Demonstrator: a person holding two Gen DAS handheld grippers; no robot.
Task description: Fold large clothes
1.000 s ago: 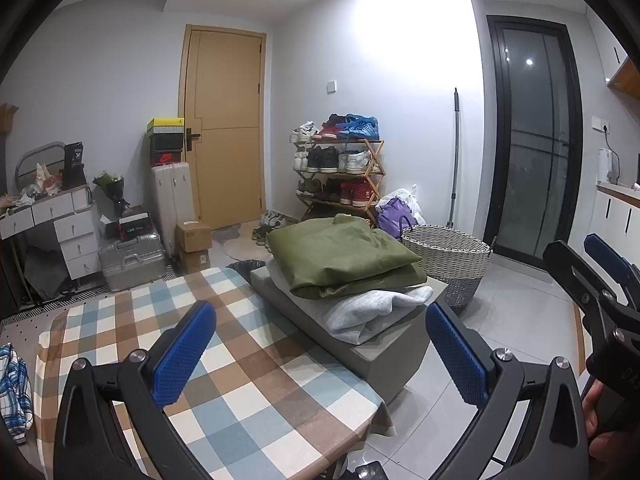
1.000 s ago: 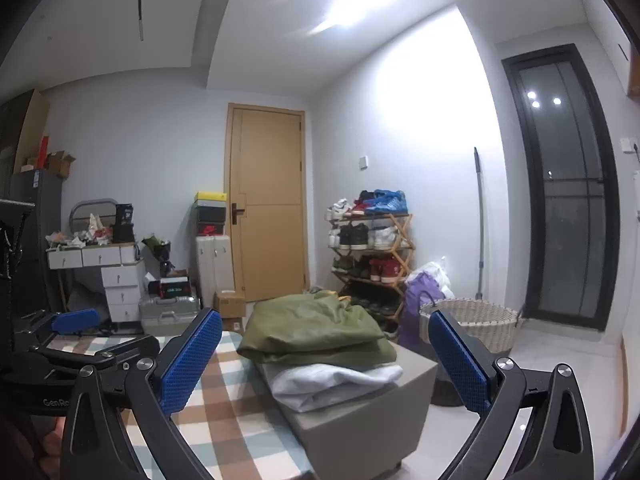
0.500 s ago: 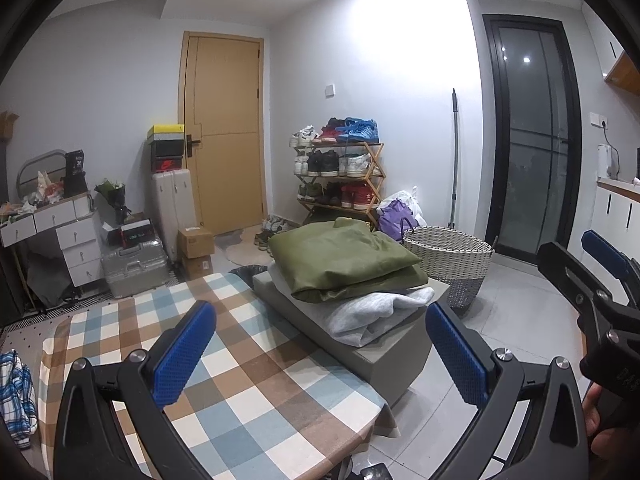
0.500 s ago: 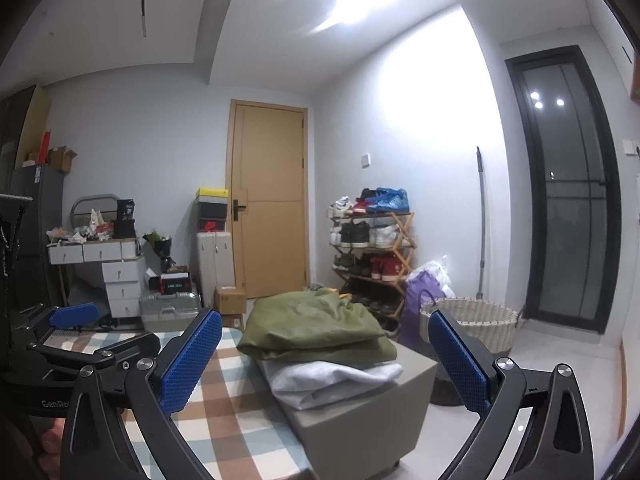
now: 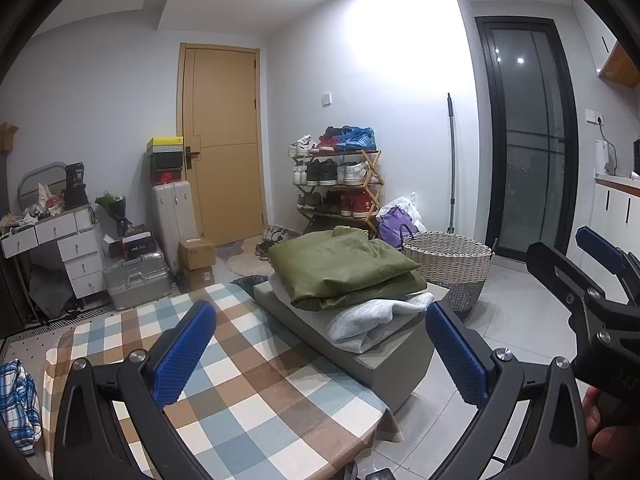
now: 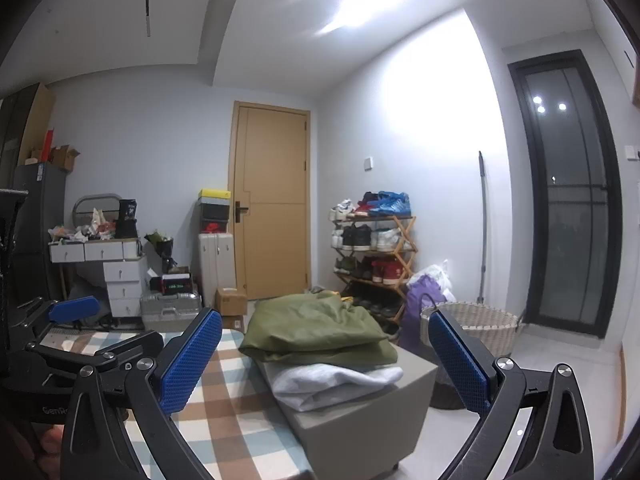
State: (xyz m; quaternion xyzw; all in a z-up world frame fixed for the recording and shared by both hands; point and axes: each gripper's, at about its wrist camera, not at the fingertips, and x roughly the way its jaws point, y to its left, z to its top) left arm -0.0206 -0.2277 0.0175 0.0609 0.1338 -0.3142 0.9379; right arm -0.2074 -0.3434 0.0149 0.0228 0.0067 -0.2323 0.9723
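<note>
Both tongs raised above the desk (image 5: 256, 392), level, facing the room rather than the cloth. Left tongs (image 5: 320, 356): blue pads spread wide, nothing between them. Right tongs (image 6: 324, 364): likewise wide and empty; in the left wrist view I also see them off to my right, with a bit of my hand (image 5: 604, 436) at the grip. The checked cloth on the desk lies flat and bare, which I read as my folding surface kept free for the next piece. The task's clothes: an olive green garment (image 5: 344, 268) sits folded on top of a light grey garment (image 5: 376, 316), both stacked on a grey block (image 5: 384, 364) standing just beside the desk's far edge. I judge that stack to be finished work, set aside there so it stays within reach but off the working surface. A blue plaid garment (image 5: 16, 404) hangs crumpled off the desk's left side, low in the left wrist view; it looks unfolded, so probably the next candidate, though I cannot tell how large it is. A woven basket (image 5: 448, 260) stands on the floor beyond the block; its contents are hidden from here. Judgement: between pieces, tongs held wide because nothing is yet grasped
</note>
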